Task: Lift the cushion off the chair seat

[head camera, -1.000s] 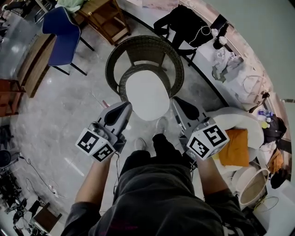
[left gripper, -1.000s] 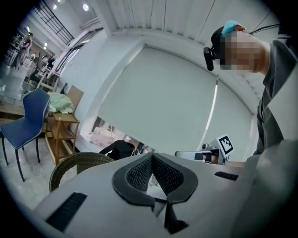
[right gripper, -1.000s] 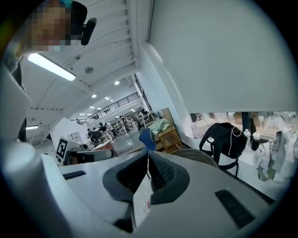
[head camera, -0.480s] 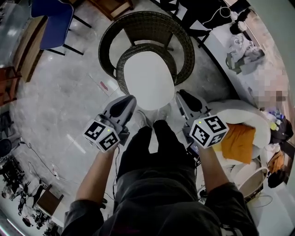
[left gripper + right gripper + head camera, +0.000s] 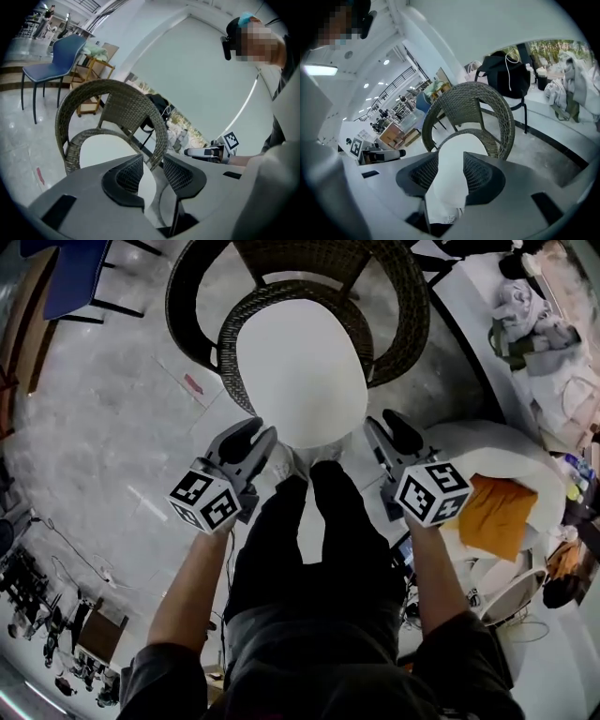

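Head view: my left tool (image 5: 255, 435) and right tool (image 5: 392, 424) have just spread their jaws, nothing pinched. They flank the near edge of the cushion (image 5: 300, 362) on the chair seat (image 5: 229, 354), ready for a two-sided lift.

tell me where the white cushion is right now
Top centre of the head view: the white cushion lies on the seat of the wicker chair, directly ahead of the person's legs.

The head view's top edge crops the wicker chair (image 5: 403, 315) and blue chair (image 5: 70, 277). We find the seat (image 5: 231, 343) largely hidden beneath the cushion (image 5: 300, 367).
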